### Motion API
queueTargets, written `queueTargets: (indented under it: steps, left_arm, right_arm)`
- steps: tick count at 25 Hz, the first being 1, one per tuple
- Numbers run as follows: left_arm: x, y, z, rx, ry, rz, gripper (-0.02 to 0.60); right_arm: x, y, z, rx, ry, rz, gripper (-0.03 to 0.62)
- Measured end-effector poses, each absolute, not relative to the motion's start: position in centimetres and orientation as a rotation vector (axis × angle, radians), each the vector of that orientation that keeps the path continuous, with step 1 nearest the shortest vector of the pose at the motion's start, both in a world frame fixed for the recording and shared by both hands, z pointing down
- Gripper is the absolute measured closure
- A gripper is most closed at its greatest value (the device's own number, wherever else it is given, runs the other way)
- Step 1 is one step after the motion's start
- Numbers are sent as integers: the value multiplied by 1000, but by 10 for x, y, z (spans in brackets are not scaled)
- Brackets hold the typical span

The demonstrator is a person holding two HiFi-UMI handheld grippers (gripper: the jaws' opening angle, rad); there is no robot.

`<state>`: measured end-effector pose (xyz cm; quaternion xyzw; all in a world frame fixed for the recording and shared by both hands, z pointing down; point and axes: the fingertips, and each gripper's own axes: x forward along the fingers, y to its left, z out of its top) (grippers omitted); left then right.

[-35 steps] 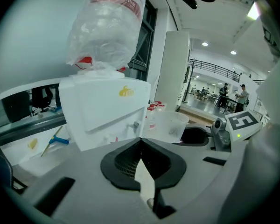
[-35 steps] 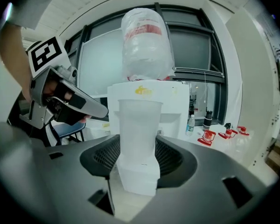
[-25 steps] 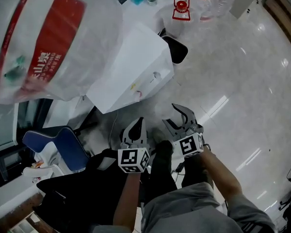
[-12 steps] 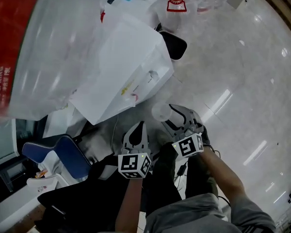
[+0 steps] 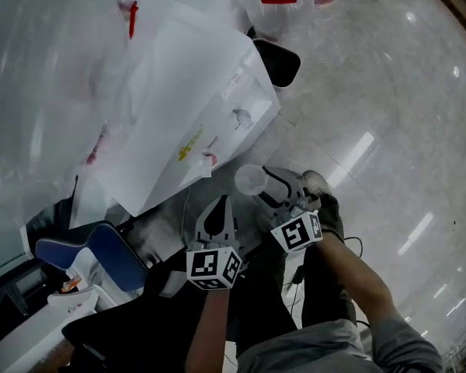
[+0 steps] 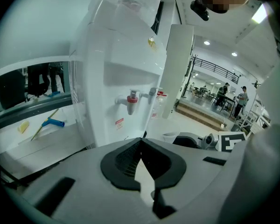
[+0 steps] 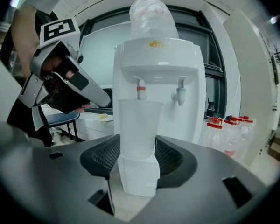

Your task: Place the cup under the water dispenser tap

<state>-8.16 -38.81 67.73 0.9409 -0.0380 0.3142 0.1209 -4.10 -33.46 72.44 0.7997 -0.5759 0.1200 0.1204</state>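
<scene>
Fingers (image 5: 287, 185) of the right gripper (image 5: 268, 181) grasp a clear cup (image 5: 251, 179) in the head view. The cup is upright, with the white water dispenser (image 5: 194, 107) just past the fingertips. The left gripper (image 5: 220, 202) is beside it with fingers clenched on nothing. A big water bottle (image 5: 39, 92) tops the dispenser.

Left gripper view: the fingers (image 6: 121, 161) meet at the tips and are empty. The dispenser (image 6: 126, 55) is ahead, with the red tap (image 6: 131, 100) above and beyond the fingertips and a second tap (image 6: 152, 93) beside it.

Right gripper view: the cup (image 7: 137, 125) stands between the fingers (image 7: 100, 160), pads on both sides of its lower part. The red tap (image 7: 140, 91) is above and behind the cup rim, apart from it. The left gripper (image 7: 60, 83) is off to the left of the fingers.
</scene>
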Motion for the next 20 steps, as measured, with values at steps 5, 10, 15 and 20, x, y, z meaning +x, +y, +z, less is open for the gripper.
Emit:
queueTargets:
  steps: [5,10,15,20]
  left_arm:
    - [-86,-397,695,2719,-133,927,571]
    - [-91,-401,708,2727,-126,935,571]
    - [-95,-405,721,2723,-134,943,571]
    - [-97,-408,731,2720,-136,951,571]
  right_arm:
    - [-44,-347,750,2326,-1711,345,364]
    - [-45,-360,776,2306,-1712,339,364]
    - [-42,-373,791,2322,-1712,335,364]
    - [-41,-382,804,2320,-1715,338,364]
